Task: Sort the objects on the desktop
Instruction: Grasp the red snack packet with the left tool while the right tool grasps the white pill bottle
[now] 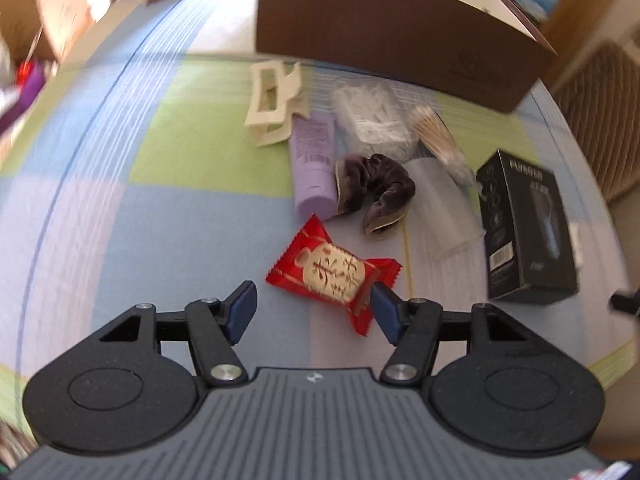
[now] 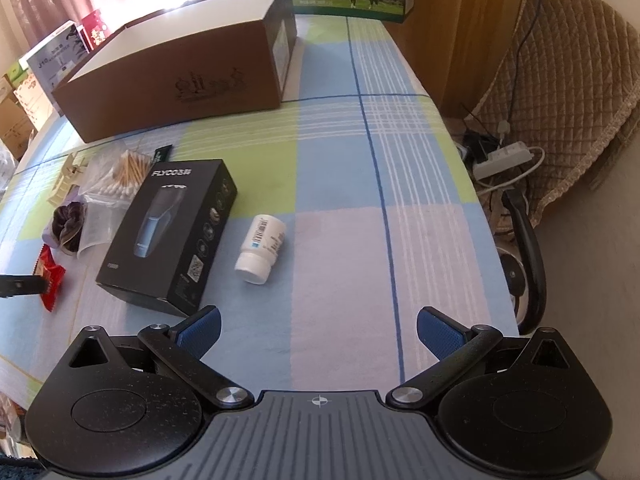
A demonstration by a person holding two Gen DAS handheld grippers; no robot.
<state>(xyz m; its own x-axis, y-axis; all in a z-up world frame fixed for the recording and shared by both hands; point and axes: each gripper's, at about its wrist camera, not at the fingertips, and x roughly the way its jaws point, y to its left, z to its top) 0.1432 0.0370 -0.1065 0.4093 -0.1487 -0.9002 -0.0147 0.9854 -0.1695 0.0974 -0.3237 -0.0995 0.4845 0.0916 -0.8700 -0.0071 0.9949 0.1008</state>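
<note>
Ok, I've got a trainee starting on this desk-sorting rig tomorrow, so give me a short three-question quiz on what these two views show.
1. True or false: the left gripper is shut on the red candy packet.
2. Which lies nearest the white pill bottle? A) black shaver box B) brown cardboard box C) cream hair claw
3. Fill in: the dark scrunchie lies against the ____ tube.

Key: 1 false, its jaws are open with the packet ahead of them. 2 A. 3 lilac.
</note>
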